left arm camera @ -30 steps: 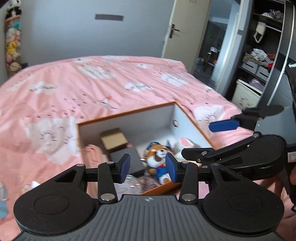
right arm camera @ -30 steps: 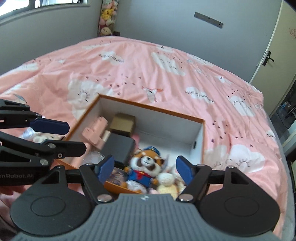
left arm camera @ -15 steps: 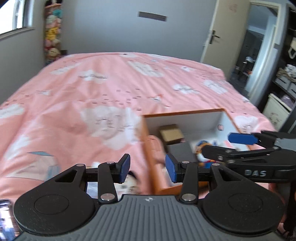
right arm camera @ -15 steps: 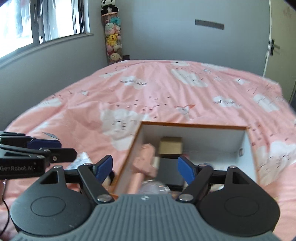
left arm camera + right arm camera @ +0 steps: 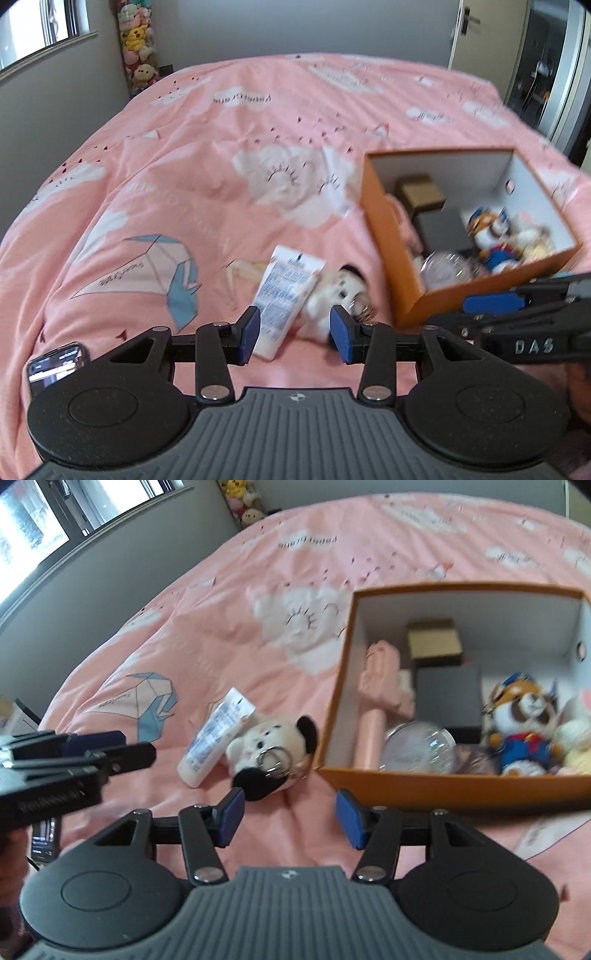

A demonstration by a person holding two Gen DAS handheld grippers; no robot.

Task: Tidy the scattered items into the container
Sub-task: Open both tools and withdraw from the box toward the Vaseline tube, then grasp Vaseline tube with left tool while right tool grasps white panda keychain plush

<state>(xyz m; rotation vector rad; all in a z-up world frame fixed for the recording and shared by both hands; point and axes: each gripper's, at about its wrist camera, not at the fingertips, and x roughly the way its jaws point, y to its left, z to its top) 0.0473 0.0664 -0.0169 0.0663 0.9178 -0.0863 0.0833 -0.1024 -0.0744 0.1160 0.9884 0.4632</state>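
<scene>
Two items loose on the pink cloud-print bed cover (image 5: 207,184), touching each other: one white squeeze tube with printed label (image 5: 286,291), flat and smooth, lying slanted; one small white-and-black plush toy with a metal key ring (image 5: 271,749), soft and rounded, just right of the tube; both lie just left of the one orange cardboard box with white inside walls (image 5: 436,790), open-topped and rectangular; inside it, blurred: one tan cardboard box, one flat black box, one pink fabric roll, one clear domed lid, one orange-and-blue plush animal (image 5: 521,723), one pale plush at the right edge; two tools, each with two blue pads; left tool (image 5: 295,332) half open, nothing between its pads, tube and plush beyond them; right tool (image 5: 290,816) fairly wide, jaws just closing somewhat, empty, above bare cover near the plush.
</scene>
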